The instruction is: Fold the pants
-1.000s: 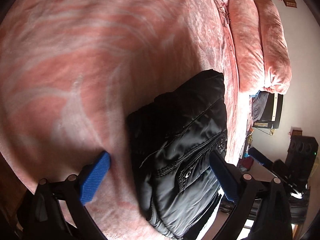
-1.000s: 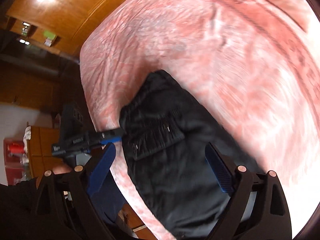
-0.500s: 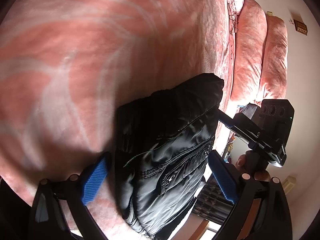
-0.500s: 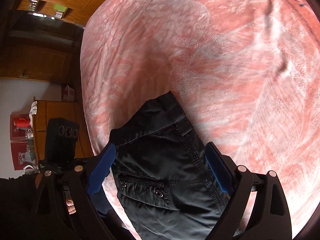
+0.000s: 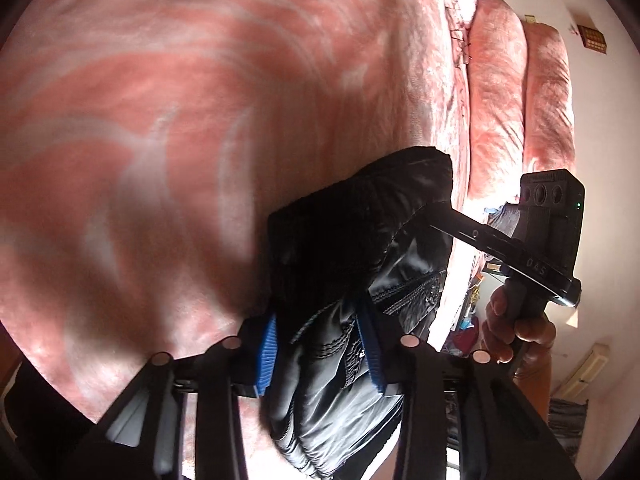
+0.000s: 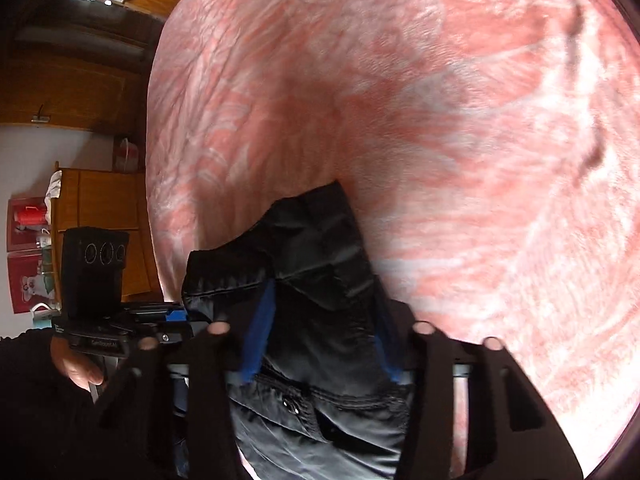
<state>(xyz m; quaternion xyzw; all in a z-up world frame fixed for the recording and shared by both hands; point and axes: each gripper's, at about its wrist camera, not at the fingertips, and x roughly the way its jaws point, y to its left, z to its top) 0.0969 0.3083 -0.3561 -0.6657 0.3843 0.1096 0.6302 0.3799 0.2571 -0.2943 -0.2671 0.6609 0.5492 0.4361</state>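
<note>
The black shiny pants (image 5: pixel 360 264) lie folded into a thick bundle at the near edge of the pink bed (image 5: pixel 200 120). My left gripper (image 5: pixel 320 344) is shut on one side of the bundle, its blue pads pressing the fabric. My right gripper (image 6: pixel 320 340) is shut on the other side of the pants (image 6: pixel 316 272). The right gripper also shows in the left wrist view (image 5: pixel 520 248), held by a hand at the bundle's far edge. The left gripper shows in the right wrist view (image 6: pixel 120 320) at the left edge of the bundle.
The pink patterned blanket (image 6: pixel 440 120) covers the whole bed. Two pink pillows (image 5: pixel 520 112) lie at the bed's head. A wooden cabinet (image 6: pixel 104 208) and wooden wardrobe (image 6: pixel 72 88) stand beyond the bed's edge.
Both grippers were open around the folded pants; both have closed on the bundle's opposite sides and moved in closer to it.
</note>
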